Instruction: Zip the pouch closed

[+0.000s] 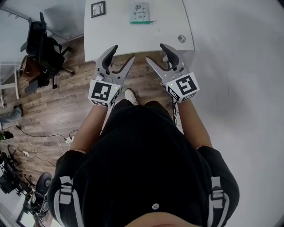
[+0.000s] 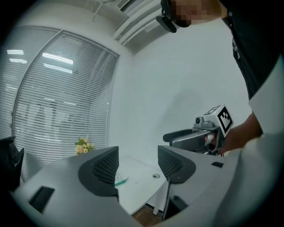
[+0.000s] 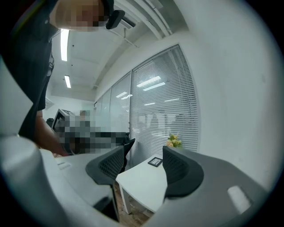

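Observation:
The pouch (image 1: 141, 12), pale with a printed pattern and a green zipper along its near edge, lies flat at the far side of the white table (image 1: 133, 37). In the left gripper view the pouch (image 2: 120, 179) shows small between the jaws. My left gripper (image 1: 123, 53) and right gripper (image 1: 155, 53) hang side by side in front of the table's near edge, over the wooden floor, well short of the pouch. Both are open with nothing between their fingers. The left gripper view also catches the right gripper (image 2: 202, 135) off to its right.
A black-framed card (image 1: 98, 9) lies at the table's far left and a cable grommet (image 1: 181, 38) near its right edge. A black office chair (image 1: 42, 48) stands left of the table, with cables (image 1: 44, 142) on the floor. A white wall runs along the right.

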